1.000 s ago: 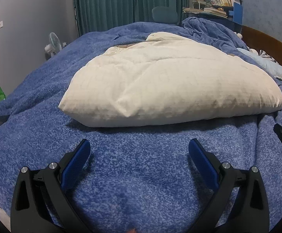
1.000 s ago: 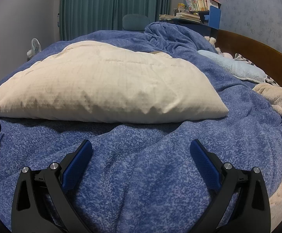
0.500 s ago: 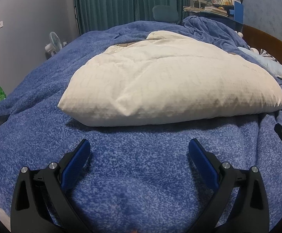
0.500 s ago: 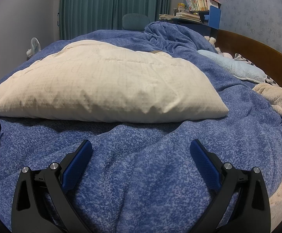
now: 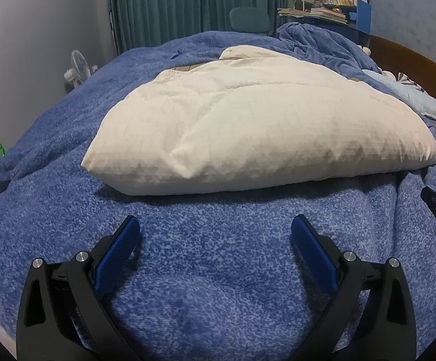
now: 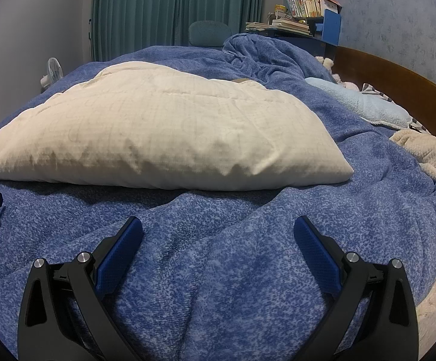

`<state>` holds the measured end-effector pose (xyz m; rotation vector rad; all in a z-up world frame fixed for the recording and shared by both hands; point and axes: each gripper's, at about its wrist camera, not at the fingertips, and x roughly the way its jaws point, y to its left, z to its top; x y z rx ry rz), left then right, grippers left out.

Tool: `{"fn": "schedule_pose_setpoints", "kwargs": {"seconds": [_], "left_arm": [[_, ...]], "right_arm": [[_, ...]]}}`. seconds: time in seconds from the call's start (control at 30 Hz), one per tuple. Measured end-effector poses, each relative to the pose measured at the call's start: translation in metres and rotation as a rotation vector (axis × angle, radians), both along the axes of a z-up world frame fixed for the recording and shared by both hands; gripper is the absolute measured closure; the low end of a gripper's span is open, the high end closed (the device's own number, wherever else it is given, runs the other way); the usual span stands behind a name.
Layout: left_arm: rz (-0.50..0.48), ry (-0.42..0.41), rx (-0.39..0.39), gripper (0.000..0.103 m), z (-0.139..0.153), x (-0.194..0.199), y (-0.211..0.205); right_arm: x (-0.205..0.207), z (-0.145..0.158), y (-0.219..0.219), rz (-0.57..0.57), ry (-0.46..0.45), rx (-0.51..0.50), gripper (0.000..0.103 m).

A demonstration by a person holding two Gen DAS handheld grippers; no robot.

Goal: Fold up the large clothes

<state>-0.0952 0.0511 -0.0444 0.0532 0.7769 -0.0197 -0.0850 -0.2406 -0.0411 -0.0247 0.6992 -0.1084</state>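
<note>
While both grippers gape empty, cream padded garment lies just ahead on blue blanket.

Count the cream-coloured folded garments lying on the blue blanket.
1: the cream garment lies folded mid-bed on the blue blanket, beyond both open tools. Others may be hidden.

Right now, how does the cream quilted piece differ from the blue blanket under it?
The cream quilted piece is pale with a faint grid of stitching; the blue blanket is mottled blue and fuzzy. The cream piece is puffy and lies as a compact bundle; the blanket spreads wide, bunched at the far end. The cream piece rests on top; the blanket lies beneath it. Neither is held: the left tongs and right tongs stand open, short of the cream piece.
</note>
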Motion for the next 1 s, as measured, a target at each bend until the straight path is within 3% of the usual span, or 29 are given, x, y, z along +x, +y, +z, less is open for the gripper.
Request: {"fn": "schedule_pose_setpoints", "kwargs": {"seconds": [0.27,0.37,0.5,0.6,0.7,0.8,0.93,1.0], "left_arm": [[0.008,-0.004,0.005,0.006,0.005,0.0,-0.001],[0.014,-0.091,0.018,0.006,0.025,-0.005,-0.001],[0.032,-0.28,-0.042,0.006,0.075,-0.01,0.018],[0.148,-0.328,-0.102,0.006,0.103,0.031,0.061],[0.289,-0.292,-0.121,0.006,0.105,0.08,0.107],[0.508,-0.242,-0.065,0.006,0.08,0.126,0.168],[0.687,-0.103,-0.168,0.006,0.037,0.159,0.236],[0.752,-0.061,-0.155,0.006,0.019,0.166,0.258]], "right_arm": [[-0.001,0.003,-0.008,-0.014,0.003,-0.001,0.007],[-0.011,0.03,-0.012,-0.074,-0.121,-0.058,0.007],[-0.009,0.075,-0.041,-0.102,-0.252,-0.033,0.006],[0.024,0.097,-0.103,-0.194,-0.241,0.09,0.006],[0.081,0.097,-0.181,-0.351,-0.129,0.126,0.006],[0.115,0.079,-0.256,-0.525,-0.069,0.118,0.006],[0.138,0.047,-0.332,-0.694,0.015,0.117,0.006],[0.145,0.031,-0.362,-0.748,0.036,0.139,0.006]]}}
